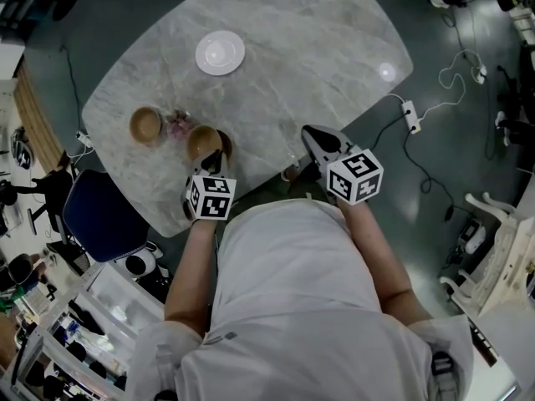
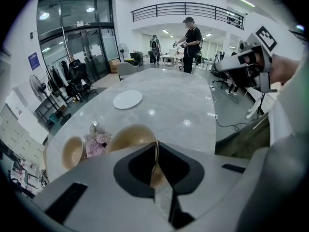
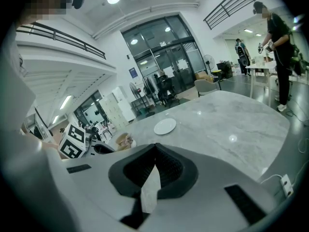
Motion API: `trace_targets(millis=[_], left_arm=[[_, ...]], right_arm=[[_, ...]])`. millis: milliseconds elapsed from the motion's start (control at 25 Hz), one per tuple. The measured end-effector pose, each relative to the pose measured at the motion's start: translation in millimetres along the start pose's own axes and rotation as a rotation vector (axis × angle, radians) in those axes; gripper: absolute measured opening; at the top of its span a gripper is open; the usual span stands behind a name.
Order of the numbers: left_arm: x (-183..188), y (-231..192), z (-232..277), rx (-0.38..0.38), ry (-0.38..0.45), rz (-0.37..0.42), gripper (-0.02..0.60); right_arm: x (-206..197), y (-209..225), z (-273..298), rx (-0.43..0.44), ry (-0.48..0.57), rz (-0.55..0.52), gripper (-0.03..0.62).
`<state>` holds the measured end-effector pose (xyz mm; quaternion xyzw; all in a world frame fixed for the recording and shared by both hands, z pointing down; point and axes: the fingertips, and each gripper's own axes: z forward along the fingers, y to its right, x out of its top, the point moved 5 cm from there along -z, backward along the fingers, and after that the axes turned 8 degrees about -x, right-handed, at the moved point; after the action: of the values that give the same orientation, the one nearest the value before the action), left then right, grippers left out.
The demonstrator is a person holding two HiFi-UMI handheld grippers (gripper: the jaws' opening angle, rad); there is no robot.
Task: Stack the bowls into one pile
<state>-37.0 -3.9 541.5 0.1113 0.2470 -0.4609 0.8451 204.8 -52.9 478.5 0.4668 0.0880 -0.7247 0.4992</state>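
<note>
Two tan bowls are on the marble table [image 1: 284, 48]. One bowl [image 1: 146, 125] [image 2: 72, 152] rests at the left. The other bowl [image 1: 203, 142] [image 2: 129, 136] is near the front edge, and my left gripper [image 1: 216, 155] [image 2: 155, 145] is shut on its thin near rim. My right gripper [image 1: 311, 134] [image 3: 155, 147] hovers at the table's near edge, to the right of the bowls, with its jaws shut and nothing between them. The right gripper view catches only a glimpse of the bowls beside the flowers [image 3: 123, 140].
A small bunch of pink flowers [image 1: 178, 122] [image 2: 96, 142] lies between the two bowls. A white plate [image 1: 220, 53] [image 2: 128, 99] [image 3: 165, 126] sits farther back. A blue chair [image 1: 102, 215] stands by the table's left corner. Cables and a power strip [image 1: 410, 115] lie on the floor to the right. People [image 2: 190, 42] stand far behind.
</note>
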Motion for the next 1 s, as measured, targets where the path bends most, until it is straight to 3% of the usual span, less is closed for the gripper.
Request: trace_targets(millis=[560, 760, 1000], left_arm=[[-16, 12, 29, -0.110, -0.034, -0.068, 0.021], [-17, 10, 32, -0.153, 0.001, -0.120, 0.034], [-16, 11, 28, -0.161, 0.018, -0.128, 0.067]], right_arm=[[-12, 7, -10, -0.037, -0.019, 0.019, 0.008], [-16, 5, -10, -0.047, -0.024, 0.021, 0.009], [-14, 1, -10, -0.040, -0.025, 0.014, 0.009]])
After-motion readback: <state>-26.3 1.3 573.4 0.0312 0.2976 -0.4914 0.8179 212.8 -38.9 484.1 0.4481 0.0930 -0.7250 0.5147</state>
